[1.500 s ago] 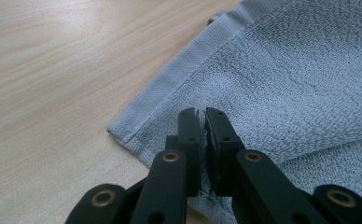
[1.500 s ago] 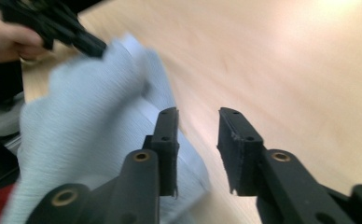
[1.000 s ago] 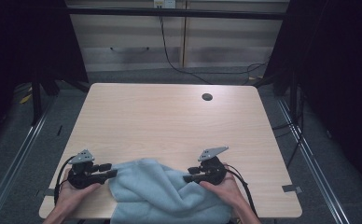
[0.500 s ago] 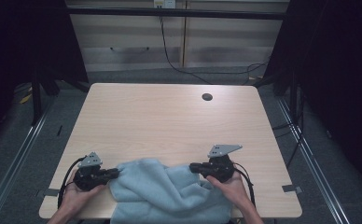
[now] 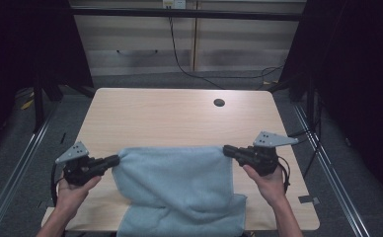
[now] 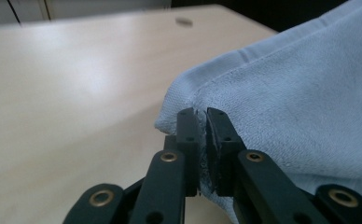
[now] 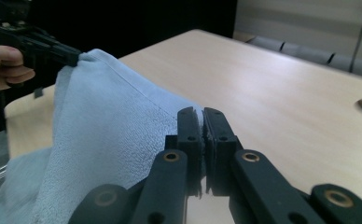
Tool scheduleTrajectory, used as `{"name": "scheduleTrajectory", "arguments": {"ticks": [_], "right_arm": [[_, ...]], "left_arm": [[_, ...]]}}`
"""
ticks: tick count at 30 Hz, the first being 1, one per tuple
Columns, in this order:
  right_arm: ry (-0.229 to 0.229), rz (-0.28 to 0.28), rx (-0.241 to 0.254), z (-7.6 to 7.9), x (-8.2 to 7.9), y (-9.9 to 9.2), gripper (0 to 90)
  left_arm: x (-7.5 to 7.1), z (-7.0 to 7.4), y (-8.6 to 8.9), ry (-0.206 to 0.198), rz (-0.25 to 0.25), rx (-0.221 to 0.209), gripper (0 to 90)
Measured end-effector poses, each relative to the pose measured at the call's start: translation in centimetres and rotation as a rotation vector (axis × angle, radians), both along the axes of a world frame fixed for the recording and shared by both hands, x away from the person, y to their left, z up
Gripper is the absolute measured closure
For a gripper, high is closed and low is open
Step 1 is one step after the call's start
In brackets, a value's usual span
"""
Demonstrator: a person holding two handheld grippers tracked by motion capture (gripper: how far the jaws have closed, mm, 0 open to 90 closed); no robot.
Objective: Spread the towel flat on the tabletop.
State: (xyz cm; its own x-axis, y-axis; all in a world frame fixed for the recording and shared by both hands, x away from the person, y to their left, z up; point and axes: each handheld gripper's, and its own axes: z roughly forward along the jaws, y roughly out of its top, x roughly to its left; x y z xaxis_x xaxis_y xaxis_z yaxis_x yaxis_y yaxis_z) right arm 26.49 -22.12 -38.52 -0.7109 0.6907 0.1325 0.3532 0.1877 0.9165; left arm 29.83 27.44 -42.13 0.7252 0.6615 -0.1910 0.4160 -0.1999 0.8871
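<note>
Left claw point(image 5: 114, 159) pinching one top corner of the light-blue towel point(image 5: 179, 190), jaws pressed together on the hem; left gripper view confirms cloth squeezed between the pads point(image 6: 188, 140). Its jaws have just been closing, with towel between them. Right claw point(image 5: 227, 150) same story on the other top corner: jaws just been closing, fabric clamped between them, seen close up in the right gripper view point(image 7: 202, 140).

Towel location, high view: near edge of the table point(image 5: 170, 116), around 6 o'clock. Top edge stretched roughly level between the two claws, raised off the surface. Body hangs down from that edge; lower part bunched and folded on the table, bottom end draped past the near edge.

Left claw sits at about 8 o'clock of the table, right claw at about 4 o'clock, both pointing inward toward each other. Left hand point(image 5: 73, 190) and right hand point(image 5: 266, 180) come in from 6 o'clock.

Cable hole point(image 5: 219, 102) in the table at about 1 o'clock, well apart from the towel. In the right gripper view the left claw point(image 7: 74, 57) shows at 10 o'clock holding the far corner.
</note>
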Motion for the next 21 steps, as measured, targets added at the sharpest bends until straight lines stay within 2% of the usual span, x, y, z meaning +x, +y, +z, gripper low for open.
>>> {"name": "scheduleTrajectory", "arguments": {"ticks": [2,6,9,11,13,14,15,16,17,18,19,21], "right_arm": [[-0.023,-0.018,0.001,1.2,0.6,-0.4,86.4],[-0.082,-0.066,0.013,4.2,2.7,-1.0,86.4],[-0.109,-0.109,0.015,6.1,4.9,-1.5,86.4],[-0.113,-0.147,0.007,7.1,6.4,-1.9,86.4],[-0.117,-0.192,-0.009,7.6,8.1,-2.2,86.4],[-0.115,-0.219,-0.018,7.6,8.9,-2.4,86.3],[-0.108,-0.242,-0.034,7.6,9.7,-2.4,85.8],[-0.090,-0.279,-0.073,7.3,10.7,-2.4,83.6],[-0.079,-0.296,-0.075,7.0,11.2,-2.5,78.1],[-0.061,-0.314,-0.079,6.5,11.8,-2.6,73.5],[-0.044,-0.334,-0.075,5.9,12.2,-2.7,70.8],[-0.024,-0.344,-0.055,4.9,12.4,-2.9,66.3]], "left_arm": [[1.1,2.0,-0.3,-0.042,0.008,-0.013,84.5],[4.2,5.8,-1.4,-0.089,0.030,-0.036,84.5],[6.8,8.1,-2.3,-0.116,0.054,-0.053,84.4],[8.5,8.9,-2.9,-0.120,0.060,-0.071,84.2],[10.0,9.1,-3.5,-0.117,0.077,-0.084,84.3],[10.8,9.1,-4.0,-0.111,0.082,-0.077,84.3],[11.7,9.0,-4.4,-0.111,0.121,-0.059,84.8],[12.2,8.8,-4.5,-0.102,0.132,-0.056,82.7],[12.9,8.4,-4.5,-0.081,0.151,-0.054,80.2],[13.5,7.8,-4.4,-0.057,0.187,-0.028,75.8],[13.8,7.4,-4.3,-0.034,0.189,-0.023,70.7],[13.7,6.3,-4.1,-0.012,0.183,-0.017,72.8]]}}
